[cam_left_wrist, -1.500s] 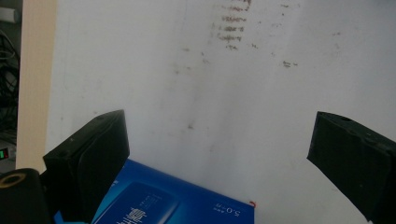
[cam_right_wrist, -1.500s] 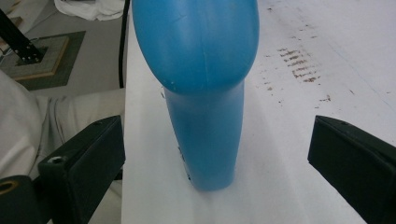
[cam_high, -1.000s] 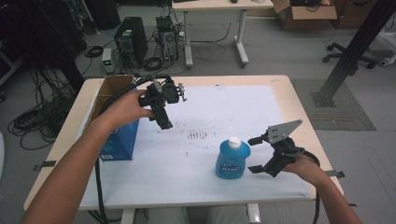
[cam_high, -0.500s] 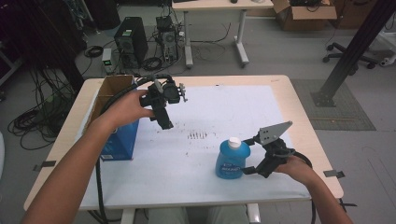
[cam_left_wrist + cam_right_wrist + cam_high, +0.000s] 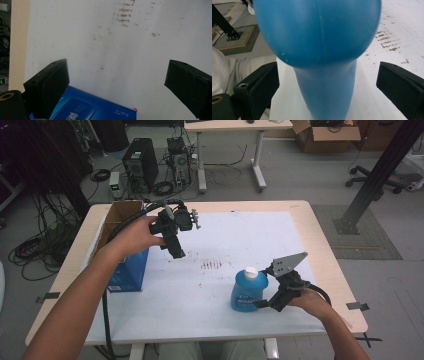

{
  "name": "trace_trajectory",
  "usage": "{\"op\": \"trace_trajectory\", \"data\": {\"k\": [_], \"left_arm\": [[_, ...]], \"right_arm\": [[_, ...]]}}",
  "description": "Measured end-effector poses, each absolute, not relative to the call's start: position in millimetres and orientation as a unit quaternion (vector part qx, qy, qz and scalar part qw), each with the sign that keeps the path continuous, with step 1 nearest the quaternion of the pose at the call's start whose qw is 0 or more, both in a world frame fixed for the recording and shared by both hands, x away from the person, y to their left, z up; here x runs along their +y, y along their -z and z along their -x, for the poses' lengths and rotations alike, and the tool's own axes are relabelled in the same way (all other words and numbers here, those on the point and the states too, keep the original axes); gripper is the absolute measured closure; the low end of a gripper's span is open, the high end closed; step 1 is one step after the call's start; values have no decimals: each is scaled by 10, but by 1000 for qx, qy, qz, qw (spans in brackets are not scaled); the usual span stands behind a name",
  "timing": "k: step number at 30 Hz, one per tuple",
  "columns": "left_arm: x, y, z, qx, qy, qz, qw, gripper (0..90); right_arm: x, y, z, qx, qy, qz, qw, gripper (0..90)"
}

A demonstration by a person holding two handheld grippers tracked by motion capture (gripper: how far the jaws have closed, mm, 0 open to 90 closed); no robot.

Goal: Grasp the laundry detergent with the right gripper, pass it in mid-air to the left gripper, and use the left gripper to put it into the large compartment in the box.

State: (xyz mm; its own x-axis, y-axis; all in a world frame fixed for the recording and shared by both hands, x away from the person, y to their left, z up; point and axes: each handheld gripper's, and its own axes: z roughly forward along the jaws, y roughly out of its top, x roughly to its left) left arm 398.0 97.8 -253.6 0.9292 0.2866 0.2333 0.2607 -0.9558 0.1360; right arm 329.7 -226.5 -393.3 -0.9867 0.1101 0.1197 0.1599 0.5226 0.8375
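Note:
A blue plastic bottle point(image 5: 246, 294) with a white cap point(image 5: 251, 272) stands at the table's front right. My right gripper point(image 5: 267, 292) is level with it on its right and is open. In the right gripper view the bottle point(image 5: 322, 50) looms close between the two black jaws, and the fingers point(image 5: 259, 85) stand wide apart and clear of it. My left gripper point(image 5: 176, 251) hangs above the table's left side, held by a hand, open with nothing between its fingers point(image 5: 50, 82). It points down at the white sheet point(image 5: 125, 50) and a corner of the blue box point(image 5: 95, 107).
A blue box point(image 5: 127, 267) with open cardboard flaps point(image 5: 120, 215) stands at the table's left edge. Dark smudges point(image 5: 212, 265) mark the middle of the white sheet point(image 5: 240, 235). Beyond the table are computers, cables and another desk.
My right gripper has moved left, up to the bottle, so its jaws now stand on either side of it. The left gripper and the bottle have stayed put.

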Motion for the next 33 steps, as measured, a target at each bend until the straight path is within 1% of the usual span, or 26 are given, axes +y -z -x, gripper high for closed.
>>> {"op": "trace_trajectory", "data": {"k": [15, 17, 19, 26, 33], "left_arm": [[965, 2544, -3979, 138, -126, -981, 51, 58], [966, 2544, -3979, 139, -126, -981, 51, 58], [968, 2541, -3979, 137, -126, -981, 49, 58], [976, 2538, -3978, 137, -128, -981, 51, 58], [977, 2536, -3977, 137, -128, -981, 49, 58]], "right_arm": [[-2168, 4004, -3297, -866, 494, 77, 31, 61], [-2161, 4012, -3297, -863, 499, 74, 34, 80], [-2165, 4015, -3295, -860, 504, 69, 35, 121], [-2172, 4017, -3300, -859, 506, 70, 33, 129], [-2175, 4017, -3286, -858, 508, 65, 33, 181]]}}
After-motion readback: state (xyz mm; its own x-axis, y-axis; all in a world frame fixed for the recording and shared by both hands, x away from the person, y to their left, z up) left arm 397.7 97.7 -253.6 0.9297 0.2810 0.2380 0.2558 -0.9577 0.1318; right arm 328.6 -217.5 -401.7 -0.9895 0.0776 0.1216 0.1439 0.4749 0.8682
